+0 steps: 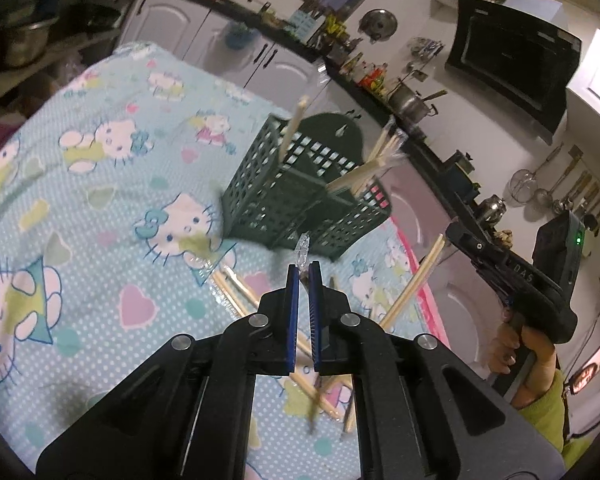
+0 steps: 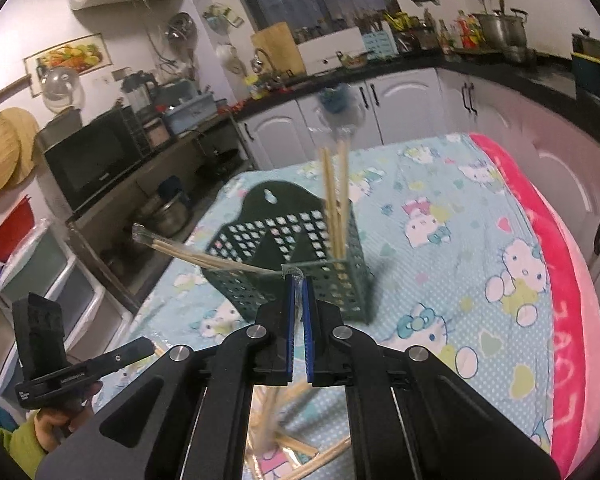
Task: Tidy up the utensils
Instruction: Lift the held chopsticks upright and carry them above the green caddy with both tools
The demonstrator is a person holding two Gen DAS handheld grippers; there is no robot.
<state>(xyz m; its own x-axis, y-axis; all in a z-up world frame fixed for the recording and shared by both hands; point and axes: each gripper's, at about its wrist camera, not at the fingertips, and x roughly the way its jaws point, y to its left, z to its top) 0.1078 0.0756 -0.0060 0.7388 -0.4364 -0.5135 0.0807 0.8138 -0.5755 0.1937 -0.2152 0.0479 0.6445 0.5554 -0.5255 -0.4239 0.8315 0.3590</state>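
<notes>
A dark green perforated utensil basket [image 1: 300, 188] stands on the Hello Kitty cloth; it also shows in the right wrist view [image 2: 300, 264]. Wrapped chopstick pairs [image 1: 380, 160] lean out of it. My left gripper [image 1: 304, 272] is shut on the clear wrapper end [image 1: 302, 250] of a chopstick pair just short of the basket. My right gripper [image 2: 298, 282] is shut on another wrapped chopstick pair [image 2: 276, 420] that hangs below it, near the basket's front. In the left wrist view the right gripper [image 1: 452, 232] holds chopsticks [image 1: 416, 284] at the right. Loose chopsticks [image 1: 236, 288] lie on the cloth.
The cloth [image 1: 100, 200] covers the table, with a pink edge [image 2: 560, 280] at the right. Kitchen counters and cabinets [image 2: 380, 96] ring the table. The left gripper [image 2: 140, 350] shows at the lower left of the right wrist view.
</notes>
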